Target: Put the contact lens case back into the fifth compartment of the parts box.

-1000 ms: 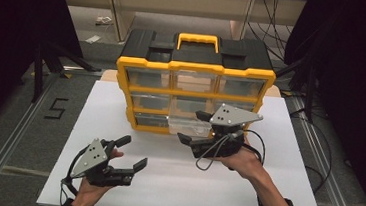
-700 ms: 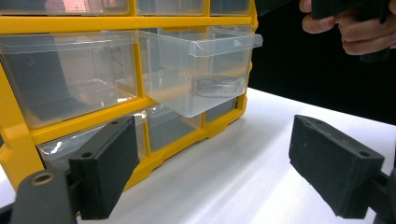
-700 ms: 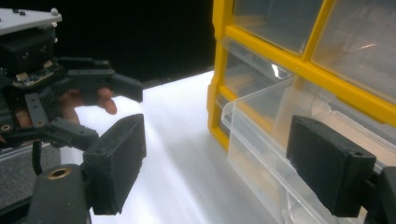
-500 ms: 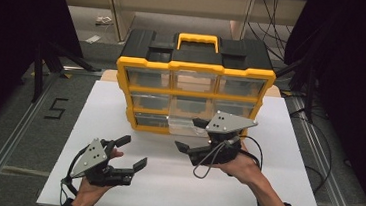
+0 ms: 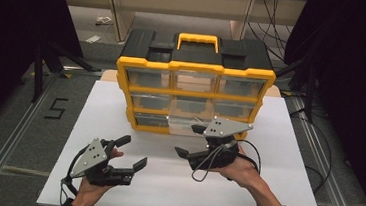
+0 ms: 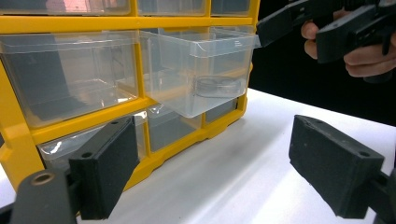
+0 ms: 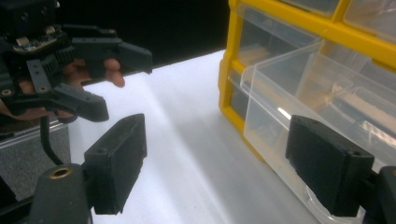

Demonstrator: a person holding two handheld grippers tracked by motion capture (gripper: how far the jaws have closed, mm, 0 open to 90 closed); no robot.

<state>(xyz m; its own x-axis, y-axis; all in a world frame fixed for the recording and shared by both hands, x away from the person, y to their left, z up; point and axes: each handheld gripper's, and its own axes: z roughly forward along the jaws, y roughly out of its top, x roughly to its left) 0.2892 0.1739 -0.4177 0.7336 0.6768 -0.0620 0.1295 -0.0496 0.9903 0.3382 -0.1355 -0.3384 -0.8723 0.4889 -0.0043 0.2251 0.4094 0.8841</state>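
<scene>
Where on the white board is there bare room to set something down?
Free: the white board's left strip beside the yellow drawer cabinet, and its near edge between both forearms. Crowded: in front of the pulled-out clear drawer, near the right gripper.

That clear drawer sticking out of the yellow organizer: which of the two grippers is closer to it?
The right. The right gripper sits open just in front of the pulled-out drawer, one jaw beside its front. The left gripper, also open, hovers farther back over the white board, off to the left.
</scene>
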